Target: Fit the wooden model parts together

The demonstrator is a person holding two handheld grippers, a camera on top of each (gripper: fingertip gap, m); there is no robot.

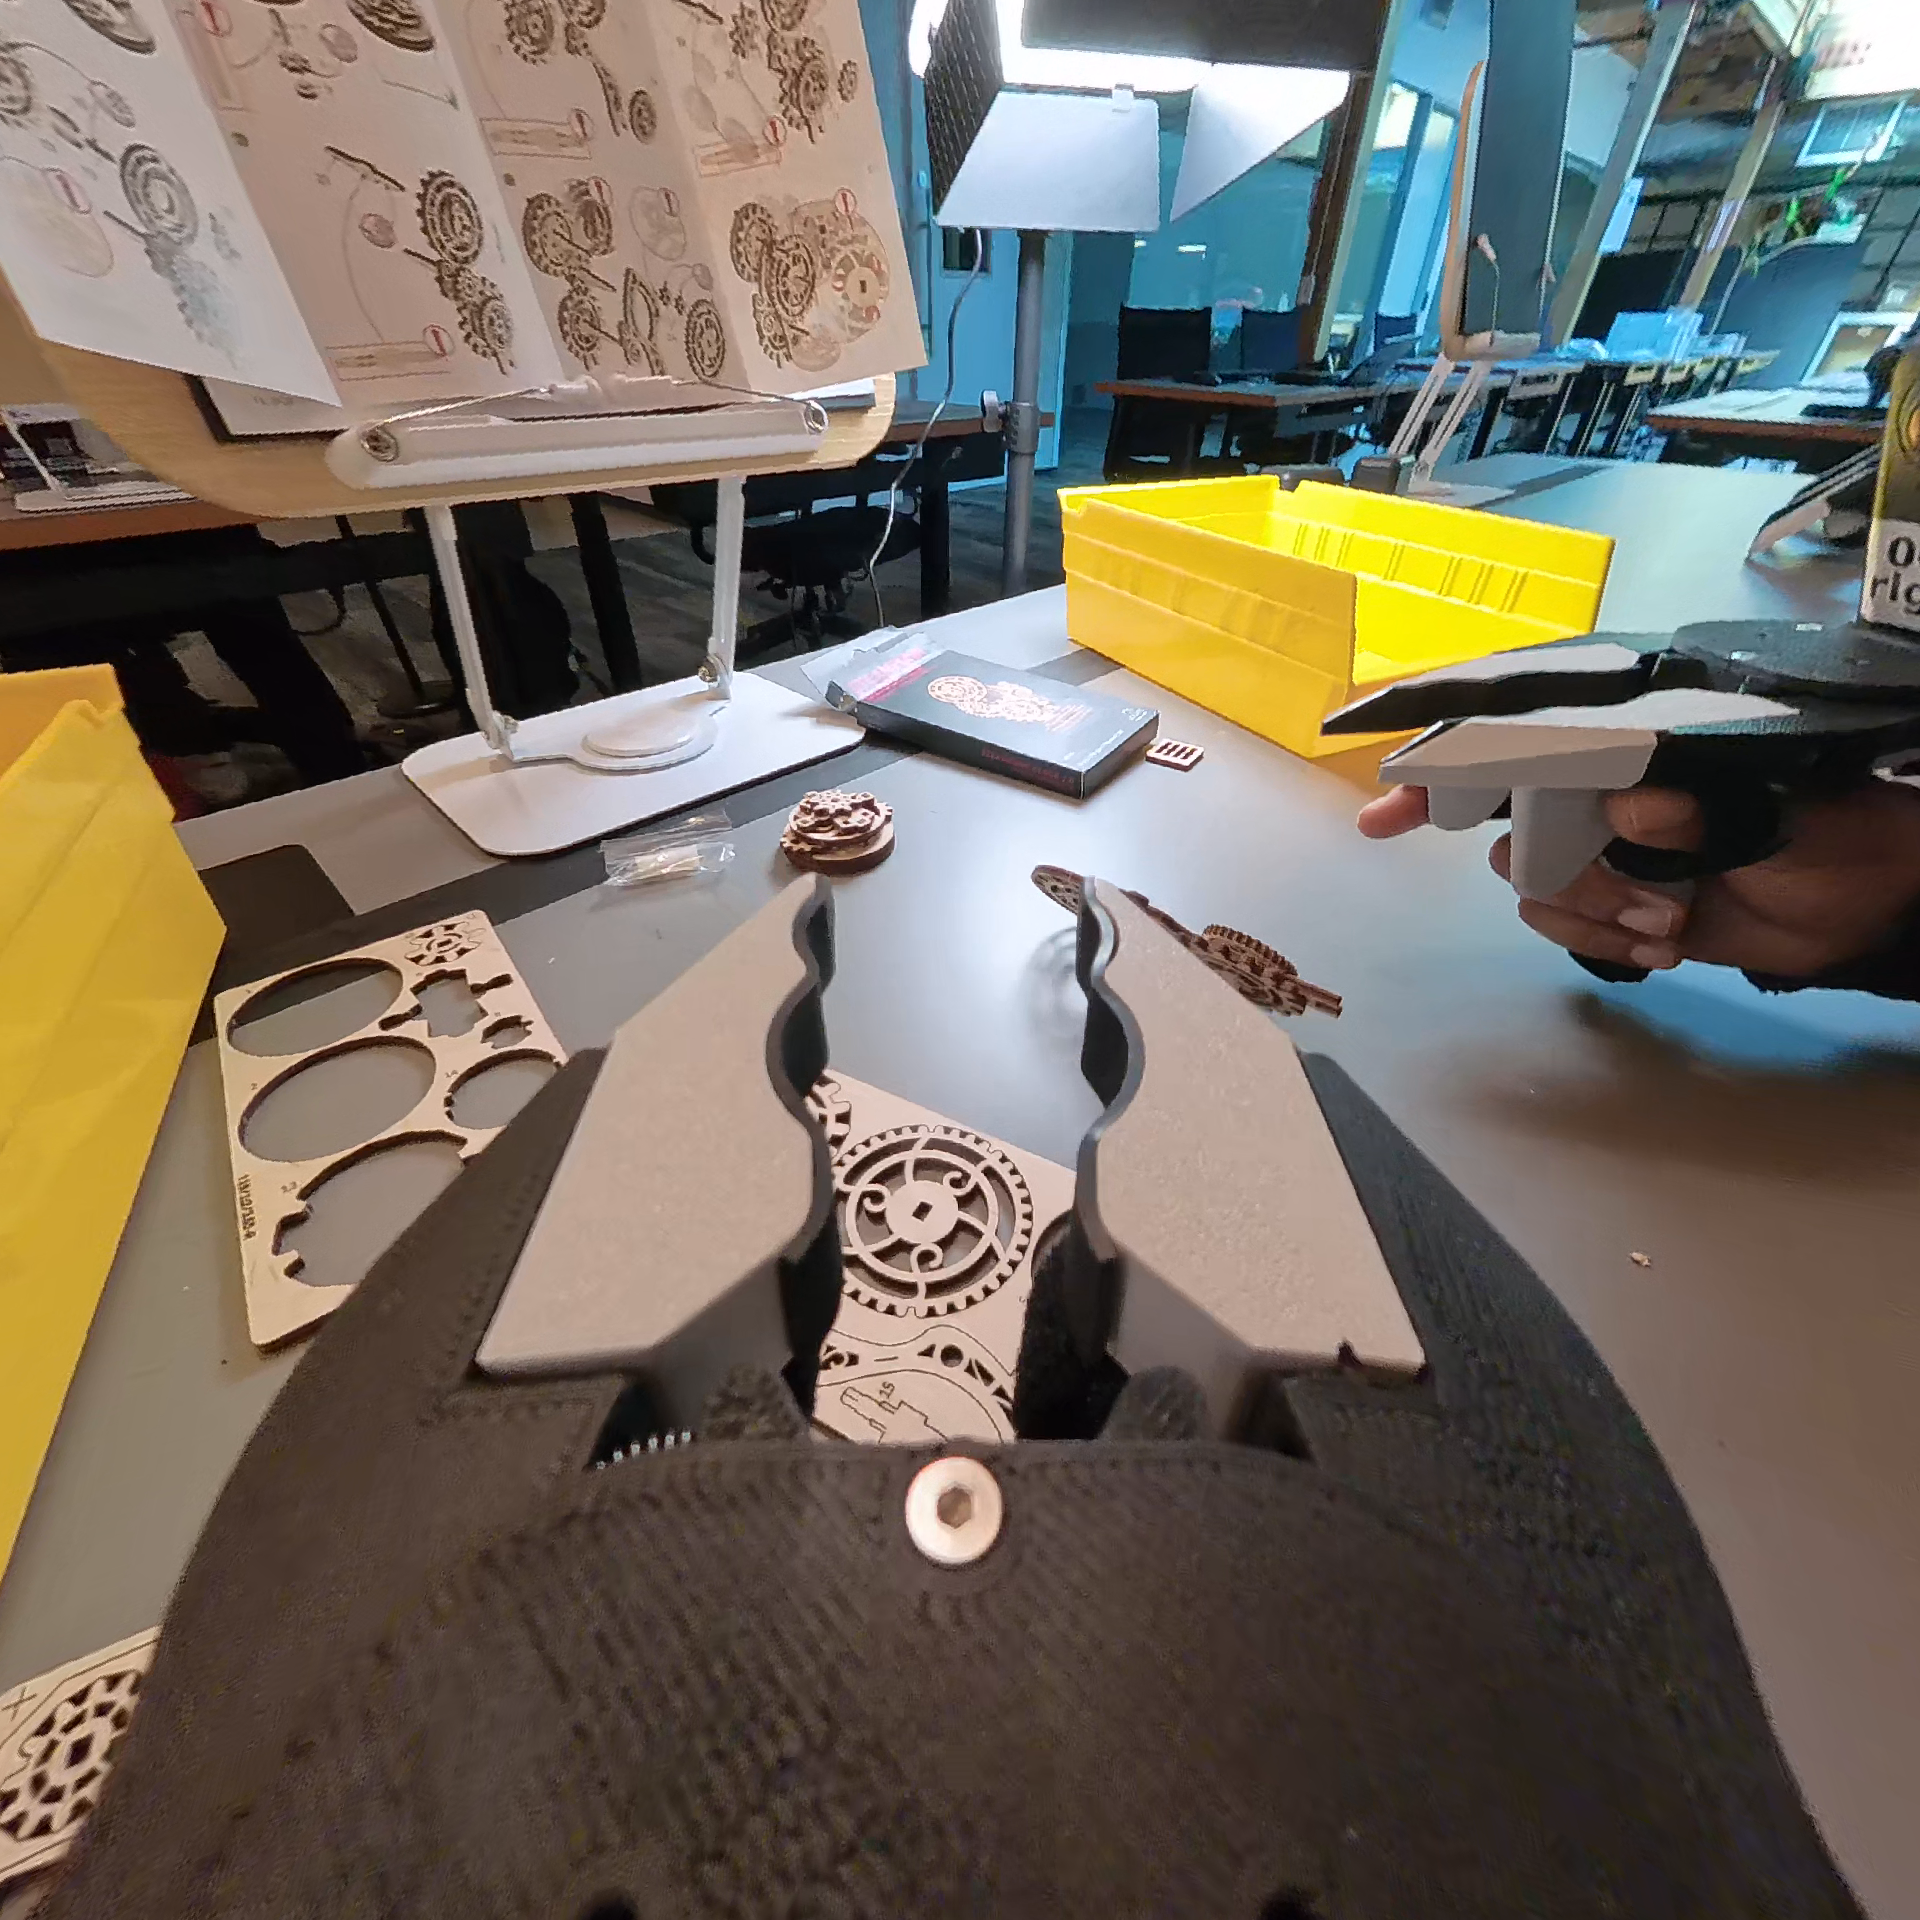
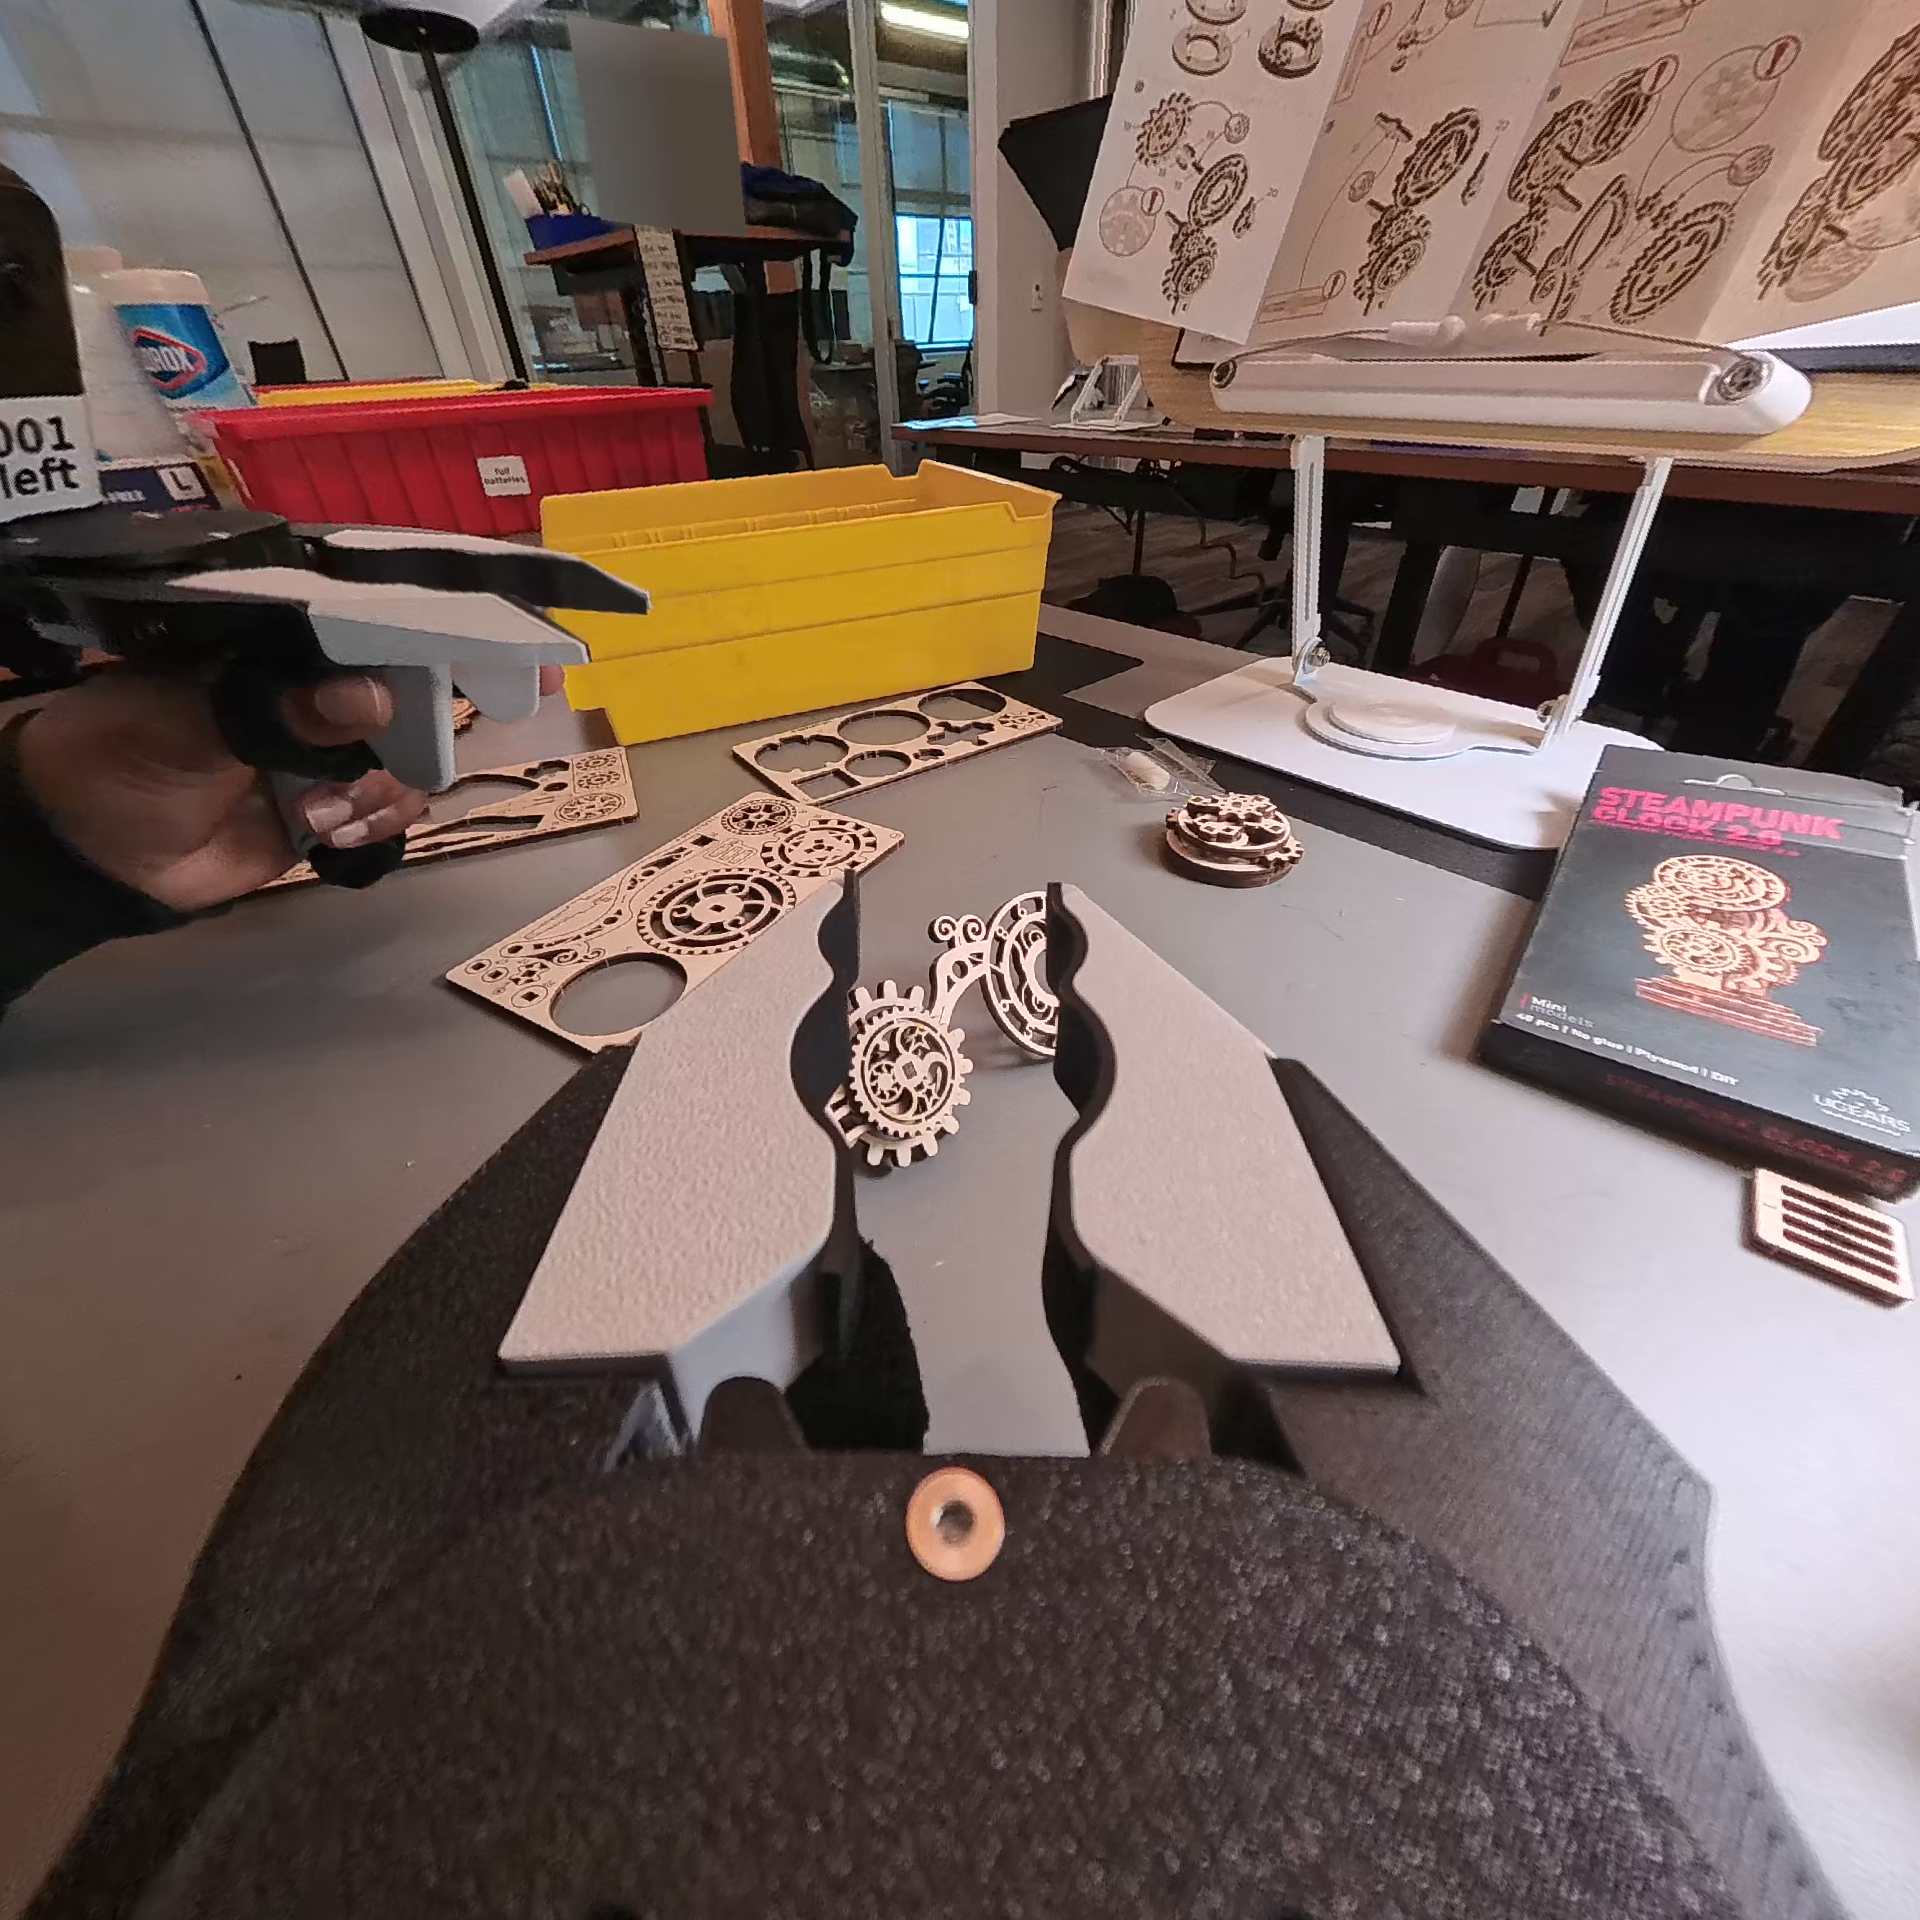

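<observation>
A wooden gear assembly (image 2: 909, 1075) with a curled arm and a ring lies on the grey table, seen between my right gripper's (image 2: 954, 902) open fingers and not gripped. It also shows in the left wrist view (image 1: 1252, 961), partly behind my finger. My left gripper (image 1: 956, 912) is open and empty above a wooden part sheet (image 1: 925, 1210) with a large gear cut into it. A round wooden base piece (image 1: 836, 826) sits farther back, also in the right wrist view (image 2: 1231, 836). Each gripper shows in the other's view, hand-held above the table: right (image 1: 1366, 743), left (image 2: 613, 623).
More wooden part sheets (image 2: 894, 738) (image 1: 343, 1101) lie on the table. Yellow bins (image 1: 1340, 592) (image 2: 800, 592) stand at the back and left. A white book stand (image 1: 623, 758) holds instruction pages. A black box (image 2: 1714, 966), a small slatted wooden piece (image 2: 1834, 1247) and a plastic bag (image 1: 665, 860) lie nearby.
</observation>
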